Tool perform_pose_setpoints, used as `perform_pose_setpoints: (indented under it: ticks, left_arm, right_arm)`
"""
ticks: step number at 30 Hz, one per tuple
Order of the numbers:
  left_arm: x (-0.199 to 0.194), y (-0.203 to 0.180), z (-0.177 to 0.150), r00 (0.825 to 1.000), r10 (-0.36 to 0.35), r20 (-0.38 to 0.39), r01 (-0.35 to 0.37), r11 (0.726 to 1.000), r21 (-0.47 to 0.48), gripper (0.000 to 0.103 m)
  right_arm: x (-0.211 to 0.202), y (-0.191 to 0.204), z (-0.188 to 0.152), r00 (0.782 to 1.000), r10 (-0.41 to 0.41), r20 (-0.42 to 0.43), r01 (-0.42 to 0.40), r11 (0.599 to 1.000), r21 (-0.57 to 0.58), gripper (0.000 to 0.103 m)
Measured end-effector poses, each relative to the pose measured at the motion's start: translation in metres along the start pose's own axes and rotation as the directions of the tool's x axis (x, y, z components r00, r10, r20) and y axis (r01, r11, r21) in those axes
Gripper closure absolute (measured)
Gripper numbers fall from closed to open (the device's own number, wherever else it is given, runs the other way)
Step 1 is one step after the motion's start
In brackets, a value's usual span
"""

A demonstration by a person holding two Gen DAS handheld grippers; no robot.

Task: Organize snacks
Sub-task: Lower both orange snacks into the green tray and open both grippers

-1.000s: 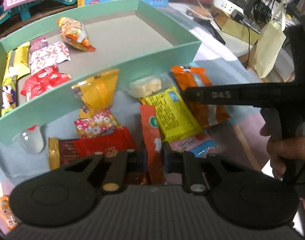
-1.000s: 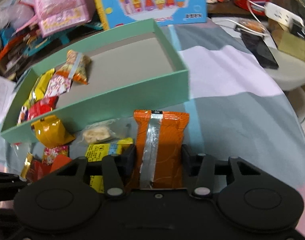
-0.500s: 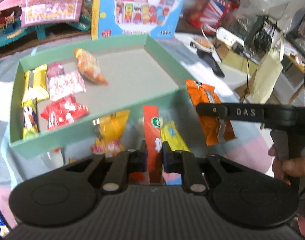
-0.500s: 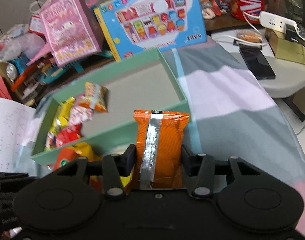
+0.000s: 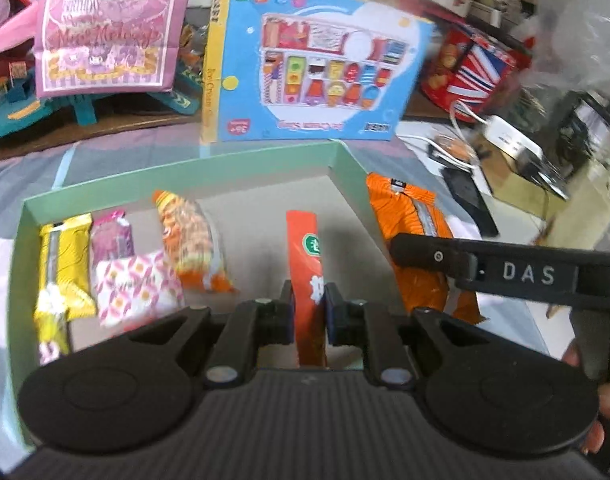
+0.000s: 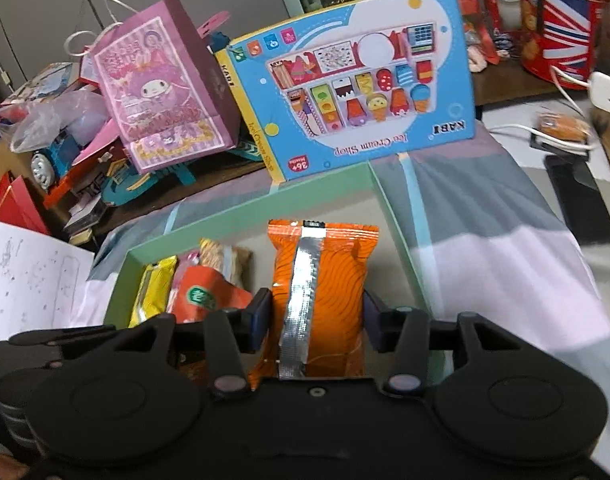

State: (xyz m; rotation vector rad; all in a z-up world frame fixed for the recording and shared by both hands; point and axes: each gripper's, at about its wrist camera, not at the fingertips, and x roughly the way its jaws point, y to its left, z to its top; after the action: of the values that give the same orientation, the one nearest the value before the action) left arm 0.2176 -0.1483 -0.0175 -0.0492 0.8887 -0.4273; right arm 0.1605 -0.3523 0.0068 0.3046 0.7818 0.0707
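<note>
My left gripper [image 5: 308, 306] is shut on a thin red-orange snack packet [image 5: 305, 256] and holds it above the floor of the mint green box [image 5: 177, 176]. My right gripper [image 6: 316, 312] is shut on an orange snack bag with a silver seam [image 6: 321, 276], held over the box's right part. The orange bag also shows in the left wrist view [image 5: 413, 220] by the box's right wall. Inside the box lie a yellow packet [image 5: 59, 264], a pink patterned packet [image 5: 135, 288] and an orange striped packet [image 5: 191, 240].
A blue ice cream shop toy box [image 6: 357, 76] and a pink gift bag [image 6: 161, 92] stand behind the green box. A phone [image 6: 577, 200], cables and a power strip [image 5: 509, 138] lie to the right. A red tin [image 6: 565, 24] stands at the back right.
Both grippers have risen from the snack pile and moved forward over the green box, each carrying its packet. The loose pile on the cloth has dropped out of view.
</note>
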Motion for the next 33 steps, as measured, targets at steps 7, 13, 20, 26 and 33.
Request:
perform_pose_setpoints:
  ticks: [7, 13, 20, 26, 33]
  left_arm:
    - [0.063, 0.016, 0.04, 1.0, 0.009, -0.022, -0.01, 0.998, -0.065, 0.089]
    - [0.097, 0.026, 0.066, 1.0, 0.01, -0.012, -0.011, 0.995, -0.1, 0.089]
    - [0.098, 0.028, 0.074, 0.996, 0.064, 0.067, -0.057, 0.992, -0.108, 0.007]
    - [0.081, 0.023, 0.064, 0.997, 0.069, 0.043, -0.066, 0.994, -0.082, 0.0]
    - [0.042, 0.017, 0.046, 0.997, 0.066, 0.035, -0.064, 0.995, -0.074, 0.0]
  right_arm:
    - [0.069, -0.012, 0.041, 0.999, -0.021, -0.047, 0.02, 1.0, -0.011, 0.056]
    - [0.113, -0.022, 0.064, 0.997, -0.014, -0.077, 0.013, 1.0, -0.021, 0.055]
    - [0.121, -0.027, 0.084, 0.999, 0.012, -0.031, -0.011, 1.0, 0.025, 0.013]
    - [0.105, -0.02, 0.076, 1.0, 0.011, -0.01, -0.011, 1.0, 0.02, 0.003]
    - [0.07, -0.005, 0.057, 1.0, 0.01, -0.001, -0.01, 1.0, 0.001, 0.0]
